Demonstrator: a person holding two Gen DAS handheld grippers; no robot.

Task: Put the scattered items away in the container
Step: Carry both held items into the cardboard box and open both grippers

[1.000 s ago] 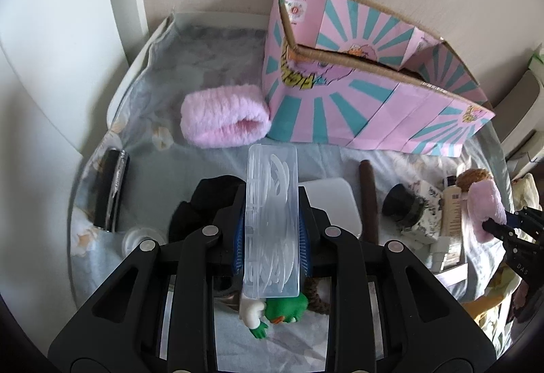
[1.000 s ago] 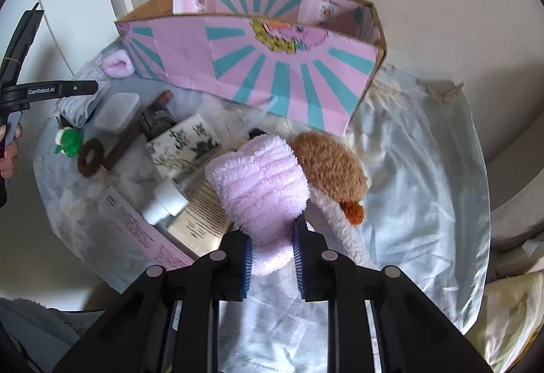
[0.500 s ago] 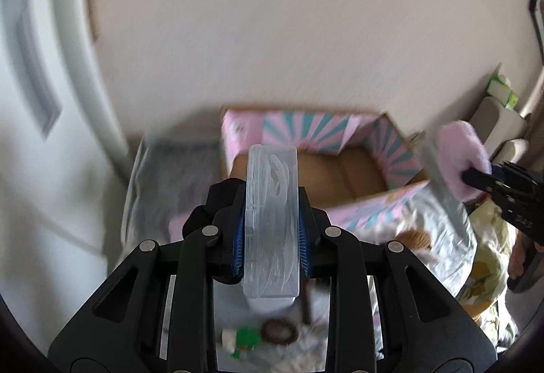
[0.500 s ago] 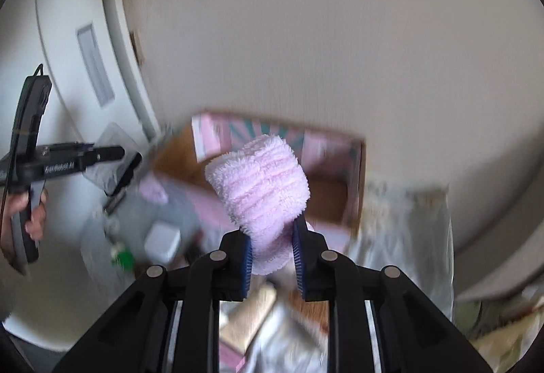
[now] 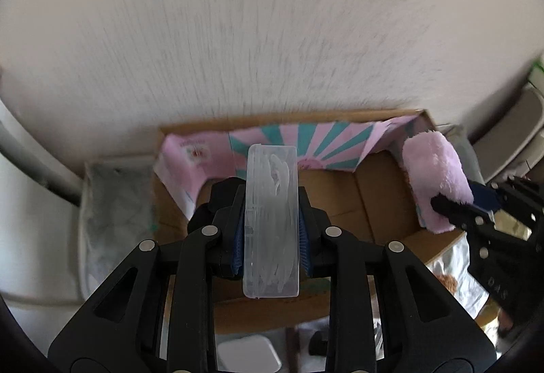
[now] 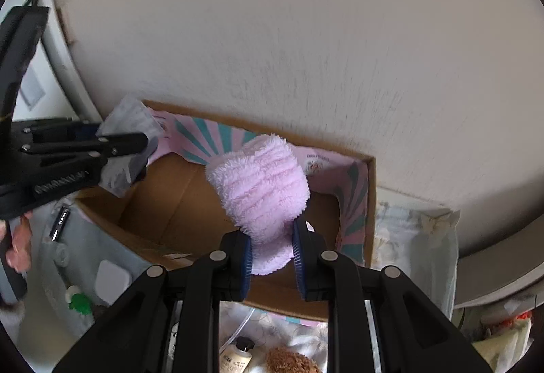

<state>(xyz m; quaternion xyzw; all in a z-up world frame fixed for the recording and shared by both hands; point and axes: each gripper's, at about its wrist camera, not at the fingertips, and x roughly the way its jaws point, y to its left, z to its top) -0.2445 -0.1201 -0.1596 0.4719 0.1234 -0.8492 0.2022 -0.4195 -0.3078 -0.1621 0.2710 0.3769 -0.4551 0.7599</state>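
The black right gripper (image 5: 452, 204) has raised letters on its side, perhaps "DAS". The black left gripper (image 6: 136, 145) has raised writing too, but it is too blurred to read. The small cream tube (image 6: 234, 356) and the slim black stick (image 6: 59, 225) carry print too tiny to read.

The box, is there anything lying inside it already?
No, the right wrist view shows only bare brown cardboard on the floor of the box, with the pink towel held above it by the right gripper.
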